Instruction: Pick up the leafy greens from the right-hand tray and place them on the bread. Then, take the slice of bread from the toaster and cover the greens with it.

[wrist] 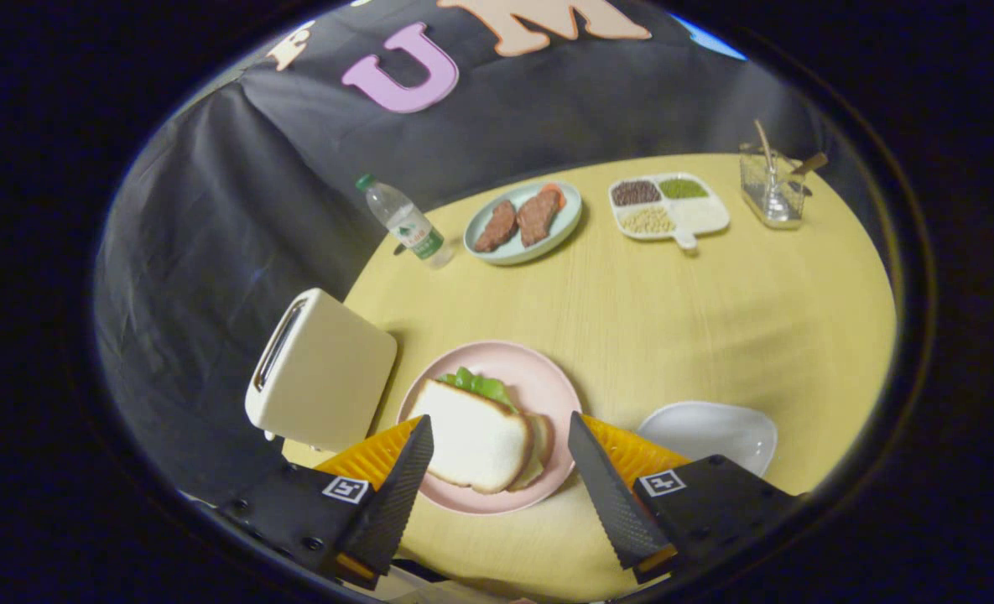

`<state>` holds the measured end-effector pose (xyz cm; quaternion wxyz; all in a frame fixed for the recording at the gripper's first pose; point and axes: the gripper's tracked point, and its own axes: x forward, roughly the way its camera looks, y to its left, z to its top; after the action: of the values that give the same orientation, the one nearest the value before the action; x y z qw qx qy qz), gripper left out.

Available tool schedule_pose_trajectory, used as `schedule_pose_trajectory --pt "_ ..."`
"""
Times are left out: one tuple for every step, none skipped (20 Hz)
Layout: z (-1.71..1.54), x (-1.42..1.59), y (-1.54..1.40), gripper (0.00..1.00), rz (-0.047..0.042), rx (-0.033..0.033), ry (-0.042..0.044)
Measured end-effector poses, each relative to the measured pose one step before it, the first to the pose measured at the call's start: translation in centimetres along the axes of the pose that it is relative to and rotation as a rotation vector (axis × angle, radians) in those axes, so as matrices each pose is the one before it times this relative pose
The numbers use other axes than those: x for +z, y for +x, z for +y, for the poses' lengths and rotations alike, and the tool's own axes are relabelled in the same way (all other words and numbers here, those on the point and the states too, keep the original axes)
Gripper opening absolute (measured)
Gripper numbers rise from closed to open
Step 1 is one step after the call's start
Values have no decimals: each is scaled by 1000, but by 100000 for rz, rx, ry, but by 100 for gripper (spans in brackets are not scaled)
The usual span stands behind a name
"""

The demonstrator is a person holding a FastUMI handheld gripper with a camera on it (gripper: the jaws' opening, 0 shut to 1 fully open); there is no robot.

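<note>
A pink plate sits on the yellow table just ahead of my fingers. On it lies a white bread slice covering leafy greens, whose green edge sticks out at the far side; another slice's edge peeks from under it at the right. The cream toaster stands left of the plate, its slot showing no bread. A white tray lies bare to the right of the plate. My gripper hangs open above the plate, its fingers either side of the sandwich without touching it.
At the table's far side stand a plastic water bottle, a pale blue plate with meat pieces, a divided white dish of grains and a clear holder with utensils. The table edge runs close left of the toaster.
</note>
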<state>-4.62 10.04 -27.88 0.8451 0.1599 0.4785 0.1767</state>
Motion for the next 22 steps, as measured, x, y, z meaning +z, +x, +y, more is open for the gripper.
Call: schedule_pose_trajectory --pt "-51 858 -965 100 -4213 -845 -2585" --pt "-235 780 -910 100 -3923 -1433 -2949" --pt "-462 668 -850 100 -3623 -2238 -2942" --pt "-564 661 -847 100 -3423 -2057 -2671" --pt "-291 608 -743 100 -3183 -1559 -2015" --pt "-296 613 -823 100 -2546 -1313 -1503" --pt "-282 522 -796 100 -2725 -1359 -1089" --pt "-425 519 -689 100 -2805 -1426 -762" --pt "-422 673 -711 100 -2715 -1183 -451" --pt "-347 716 -683 100 -3103 -1464 -55" --pt "-355 689 -439 100 -3451 -1572 -282" --pt "-482 767 -430 100 -3669 -2446 -482" --pt "-541 842 -407 100 -4180 -2143 -224" --pt "-295 811 -425 100 -3869 -1698 -78" --pt "-171 738 -214 100 -3860 -1651 48" --pt "-423 405 -220 100 -3556 -1795 -90" --pt "-645 452 -231 100 -2865 -2012 -991" --pt "-540 794 -242 100 -2931 -2339 -1657" --pt "-431 610 -308 100 -2703 -1848 -1427" --pt "-246 578 -177 100 -2064 -1009 -709" --pt "60 565 -161 100 -2348 -24 -113" --pt "-127 600 -207 100 -2269 -646 7"
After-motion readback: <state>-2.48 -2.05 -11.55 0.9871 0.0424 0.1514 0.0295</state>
